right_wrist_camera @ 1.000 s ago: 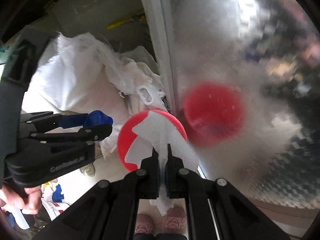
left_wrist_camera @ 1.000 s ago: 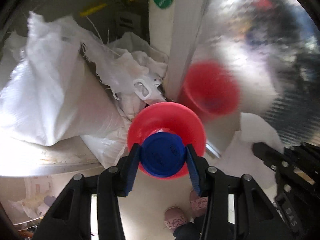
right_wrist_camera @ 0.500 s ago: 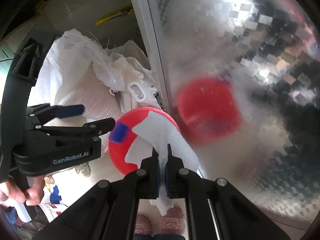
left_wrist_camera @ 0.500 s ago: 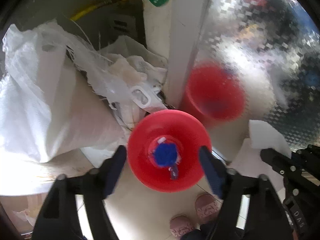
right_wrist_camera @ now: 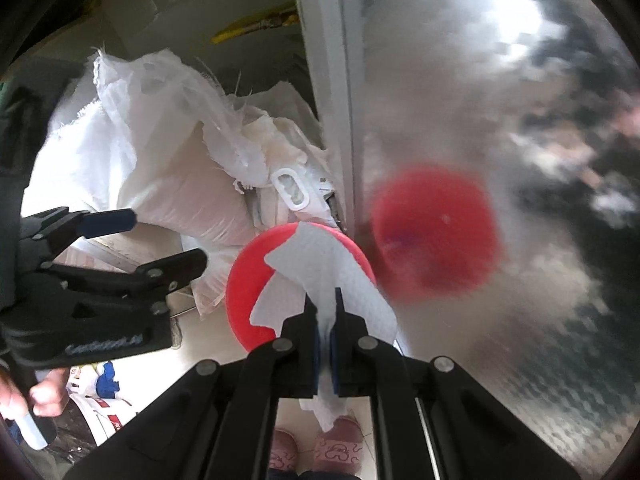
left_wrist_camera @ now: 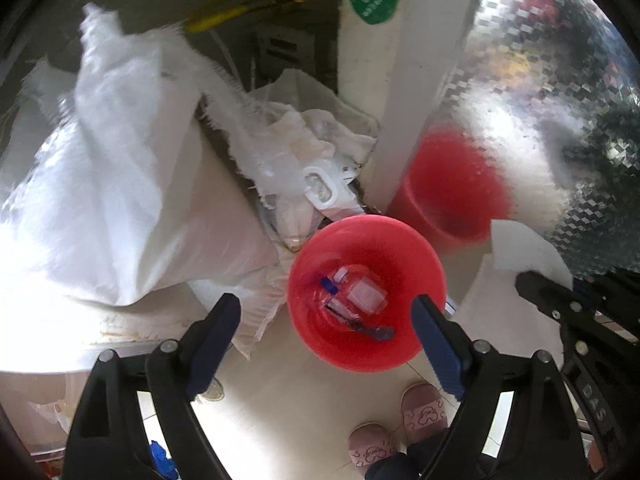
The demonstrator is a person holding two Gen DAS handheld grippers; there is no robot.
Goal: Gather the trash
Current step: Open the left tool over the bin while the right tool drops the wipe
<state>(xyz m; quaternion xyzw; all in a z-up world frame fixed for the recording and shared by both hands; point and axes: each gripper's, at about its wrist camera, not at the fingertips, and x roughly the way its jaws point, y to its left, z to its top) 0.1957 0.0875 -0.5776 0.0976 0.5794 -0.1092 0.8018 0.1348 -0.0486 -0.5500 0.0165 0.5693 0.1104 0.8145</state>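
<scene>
Looking down thru the left wrist cam, I see my left gripper [left_wrist_camera: 326, 322] with jaws spread wide and opening further, nothing pinched between them — the round red plastic bin [left_wrist_camera: 366, 294] sits on the floor below the gap. Inside the bin: clear plastic wrappers and small blue bits of trash [left_wrist_camera: 356, 300]. My right gripper [right_wrist_camera: 326, 322] is clamped tight on a white embossed paper tissue [right_wrist_camera: 320, 276], which fans out over the bin's rim in the right wrist view. Behind the bin, w/ frayed edges, a heap of white woven sacks [left_wrist_camera: 120, 200] leans by a white post [left_wrist_camera: 384, 80]. Pink slippers [left_wrist_camera: 422, 410] show at the bottom edge — the bin's red reflection [left_wrist_camera: 452, 184] blurs in the patterned metal panel.
</scene>
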